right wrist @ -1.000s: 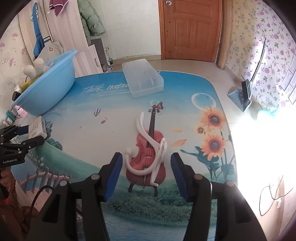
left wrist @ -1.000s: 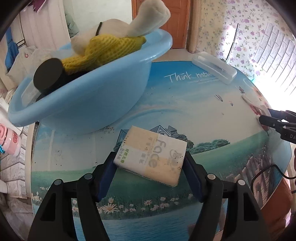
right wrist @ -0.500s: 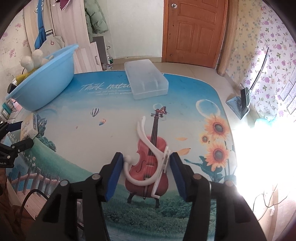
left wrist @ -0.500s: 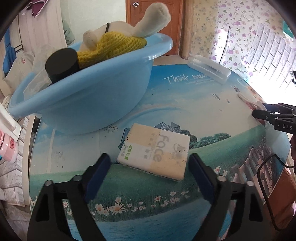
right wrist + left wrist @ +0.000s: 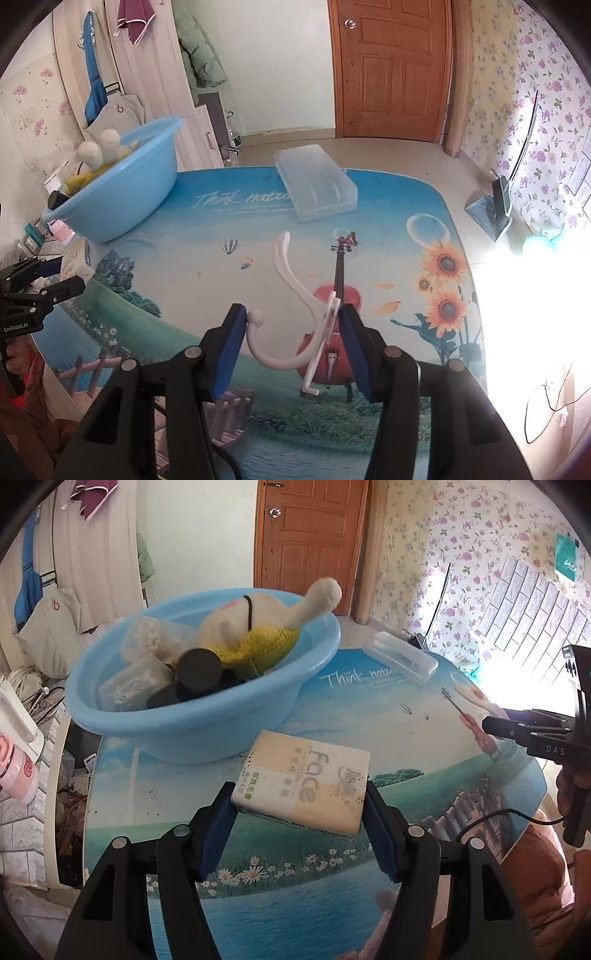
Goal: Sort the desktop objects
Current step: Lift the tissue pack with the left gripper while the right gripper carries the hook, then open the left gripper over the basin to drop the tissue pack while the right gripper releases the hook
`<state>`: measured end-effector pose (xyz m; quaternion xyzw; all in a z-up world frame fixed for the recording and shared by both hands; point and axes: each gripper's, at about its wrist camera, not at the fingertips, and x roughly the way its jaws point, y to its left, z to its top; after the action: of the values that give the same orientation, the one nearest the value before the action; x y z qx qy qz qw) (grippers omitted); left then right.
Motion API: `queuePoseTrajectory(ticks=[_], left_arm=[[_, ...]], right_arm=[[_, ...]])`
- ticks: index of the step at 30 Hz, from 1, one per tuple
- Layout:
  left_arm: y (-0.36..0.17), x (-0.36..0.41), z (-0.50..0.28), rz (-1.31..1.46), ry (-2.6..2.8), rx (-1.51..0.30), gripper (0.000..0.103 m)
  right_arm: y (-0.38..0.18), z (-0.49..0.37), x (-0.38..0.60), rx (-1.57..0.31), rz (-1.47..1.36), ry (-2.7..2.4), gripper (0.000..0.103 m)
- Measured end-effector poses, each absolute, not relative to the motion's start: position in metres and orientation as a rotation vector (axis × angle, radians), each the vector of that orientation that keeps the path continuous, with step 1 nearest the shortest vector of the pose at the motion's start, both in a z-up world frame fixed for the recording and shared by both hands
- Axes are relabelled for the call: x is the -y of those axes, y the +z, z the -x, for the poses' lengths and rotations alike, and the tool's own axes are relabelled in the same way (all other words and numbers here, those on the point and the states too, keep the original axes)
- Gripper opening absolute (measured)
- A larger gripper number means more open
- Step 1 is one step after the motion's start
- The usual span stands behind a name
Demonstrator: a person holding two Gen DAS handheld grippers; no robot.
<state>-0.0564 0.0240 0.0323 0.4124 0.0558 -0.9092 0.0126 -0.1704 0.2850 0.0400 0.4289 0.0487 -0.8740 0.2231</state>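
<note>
Both claws are closed on a load: low in its frame the left gripper point(image 5: 299, 805) pinches a tissue pack point(image 5: 303, 781) by its short ends, likely bound for the blue basin point(image 5: 177, 720) just beyond, already holding a plush toy point(image 5: 258, 627). Lower centre in the other view, the right gripper point(image 5: 291, 325) clamps a white plastic hook point(image 5: 291, 314), seemingly lifted off the table mat point(image 5: 184, 258), while a clear box point(image 5: 317, 188) waits at upper centre.

Brown panelled wooden door point(image 5: 391, 70) at back, white wall point(image 5: 280, 62) beside it. Floral wallpaper point(image 5: 546, 74) right; strong window glare point(image 5: 535, 295) washing out right side. Pale tiled floor point(image 5: 399, 155). Whitish wardrobe point(image 5: 147, 74) left, clothes hanging point(image 5: 92, 85). Table with printed landscape top point(image 5: 184, 295).
</note>
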Motion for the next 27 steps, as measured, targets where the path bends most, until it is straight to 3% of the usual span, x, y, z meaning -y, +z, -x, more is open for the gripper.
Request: queuePoseTrajectory(ticks=[13,18,27], left_arm=[[0.113,0.018,0.016,-0.929,-2.943,-0.278,0.065],[0.118,0.045,0.037,-0.925,-2.893,-0.335,0.065],[0.113,0.077,0.088,-0.953,-2.851,-0.271,0.066]], right_arm=[[0.100,0.151,-0.244,-0.095,-0.998,-2.337,0.051],[0.125,0.156,-0.206,-0.079,-0.913,-2.255,0.051],[0.137,0.177,-0.131,-0.170,-0.861,-2.127,0.051]])
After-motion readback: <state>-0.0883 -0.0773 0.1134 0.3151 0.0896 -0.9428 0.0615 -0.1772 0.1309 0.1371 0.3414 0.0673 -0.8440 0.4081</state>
